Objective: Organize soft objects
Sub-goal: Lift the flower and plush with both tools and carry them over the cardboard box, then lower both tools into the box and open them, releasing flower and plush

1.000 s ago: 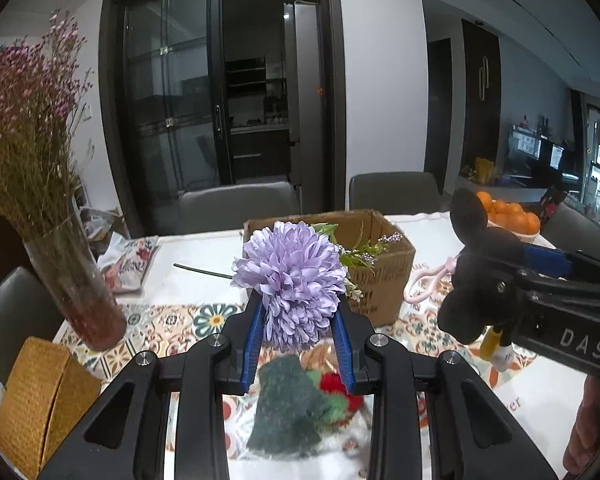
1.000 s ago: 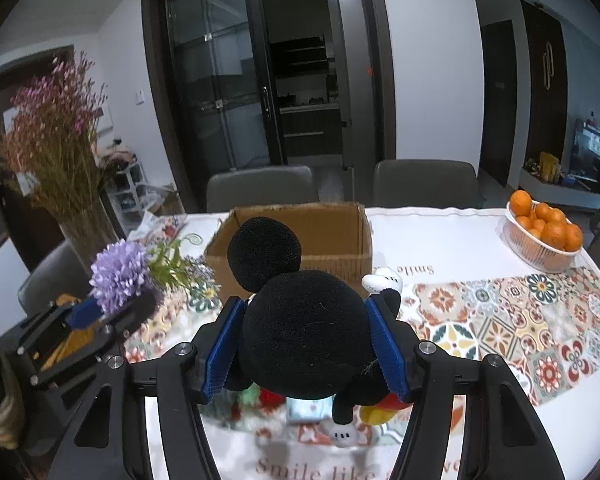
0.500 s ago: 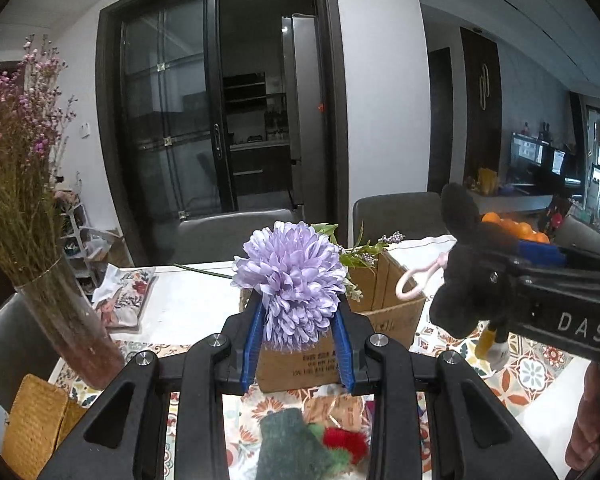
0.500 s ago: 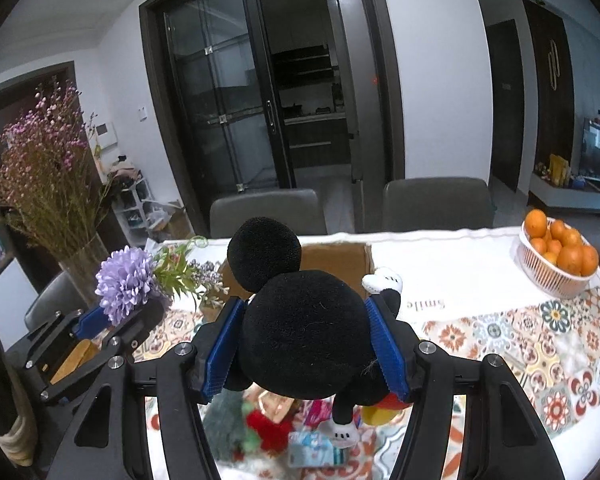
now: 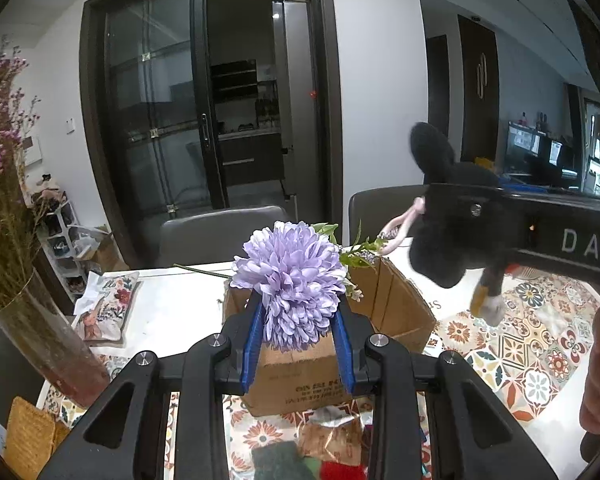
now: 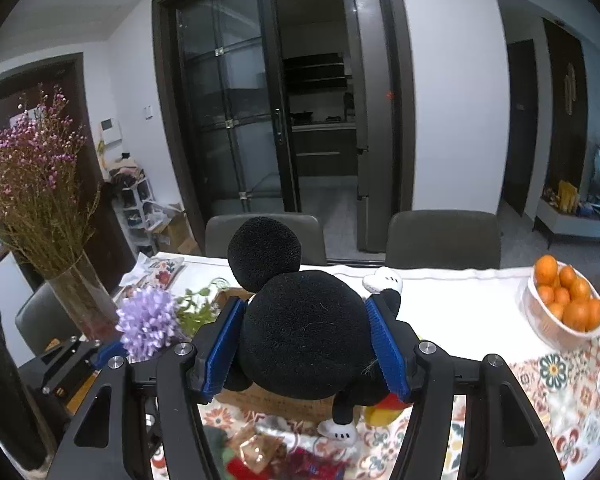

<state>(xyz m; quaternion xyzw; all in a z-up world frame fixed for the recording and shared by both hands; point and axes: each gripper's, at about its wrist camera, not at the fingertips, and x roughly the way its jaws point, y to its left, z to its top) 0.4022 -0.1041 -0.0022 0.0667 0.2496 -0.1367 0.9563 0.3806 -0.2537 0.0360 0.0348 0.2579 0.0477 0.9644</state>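
Note:
My left gripper is shut on a purple artificial flower with a green stem, held above the table in front of the open cardboard box. My right gripper is shut on a black Mickey Mouse plush, held above the near edge of the same box. In the left wrist view the plush hangs to the right of the box. In the right wrist view the flower sits to the left.
A glass vase of dried pink flowers stands at the left. A bowl of oranges is at the right. Several soft items lie on the patterned runner below. A floral pouch and grey chairs are behind.
Both grippers have risen and tilted up, so the table and box sit lower in view. The flower and plush stay clamped. The right gripper now looms higher in the left view.

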